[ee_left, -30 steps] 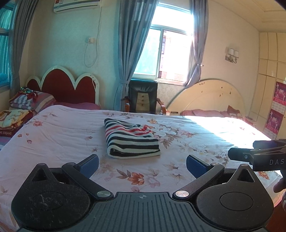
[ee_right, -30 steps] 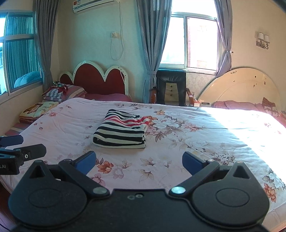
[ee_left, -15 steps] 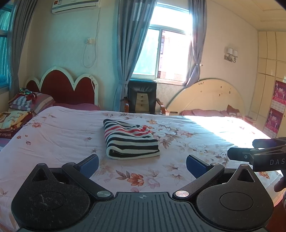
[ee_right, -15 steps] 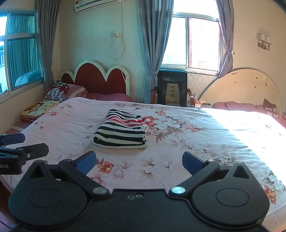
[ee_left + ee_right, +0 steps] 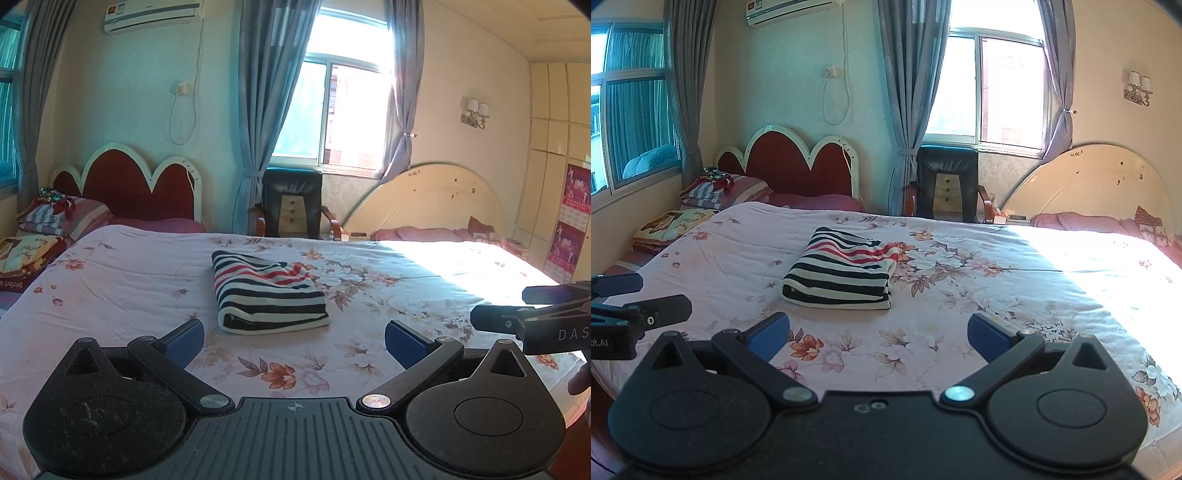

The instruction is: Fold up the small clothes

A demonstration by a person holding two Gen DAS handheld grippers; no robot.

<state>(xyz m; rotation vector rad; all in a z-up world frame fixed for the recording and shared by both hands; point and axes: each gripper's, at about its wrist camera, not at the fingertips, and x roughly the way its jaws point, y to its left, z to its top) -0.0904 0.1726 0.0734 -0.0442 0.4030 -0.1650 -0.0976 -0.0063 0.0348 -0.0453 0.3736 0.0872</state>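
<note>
One bed with a floral cover fills both views, sunlit on its right side. Behind it stand two headboards: a red one on the left and a cream one on the right. Two windows show in the right wrist view, one on the left wall and one at the back, each with grey curtains. One black chair sits between the headboards. One striped garment, folded into a neat bundle, lies alone near the middle of the bed, well apart from both grippers. The left gripper hangs over the near edge of the bed, jaws wide apart and holding nothing. The right gripper does the same beside it, jaws apart and holding nothing. Pillows are stacked at far left.
</note>
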